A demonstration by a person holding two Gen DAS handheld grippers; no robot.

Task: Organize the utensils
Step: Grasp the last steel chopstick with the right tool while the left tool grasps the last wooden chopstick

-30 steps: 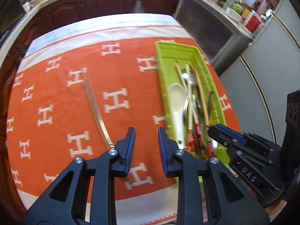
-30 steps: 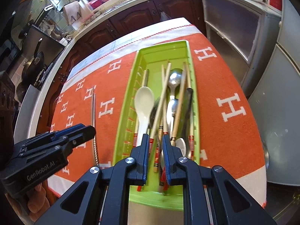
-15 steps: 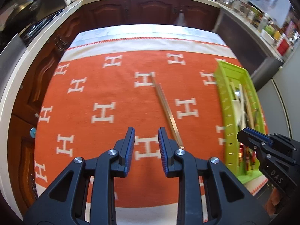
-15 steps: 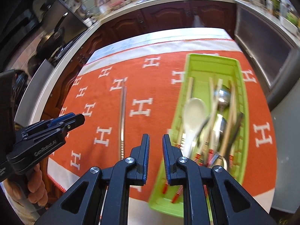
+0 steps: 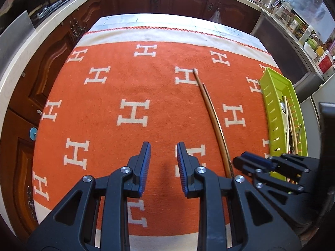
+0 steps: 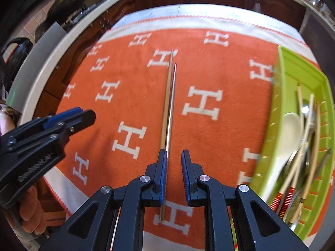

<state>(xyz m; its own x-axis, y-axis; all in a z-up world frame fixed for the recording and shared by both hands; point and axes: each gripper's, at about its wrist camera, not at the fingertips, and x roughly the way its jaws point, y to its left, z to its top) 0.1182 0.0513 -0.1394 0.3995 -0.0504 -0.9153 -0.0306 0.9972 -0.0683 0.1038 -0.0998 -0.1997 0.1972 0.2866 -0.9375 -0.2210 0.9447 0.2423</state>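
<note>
On the orange H-patterned cloth (image 6: 209, 67), a metal chopstick pair (image 6: 168, 104) lies below my right jaws (image 6: 174, 174), left of the green plastic tray (image 6: 297, 79). Both my jaws, left (image 5: 163, 167) too, stand slightly apart, empty.

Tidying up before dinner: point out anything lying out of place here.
A pair of long metal chopsticks lies loose on the orange H-patterned cloth, apart from the green plastic tray that holds the other utensils.

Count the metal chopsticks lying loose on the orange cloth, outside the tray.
2. The metal chopsticks lie side by side as a pair mid-cloth, left of the green tray, one tip reaching farther than the other. Any mixed in with the tray's utensils can't be told.
</note>
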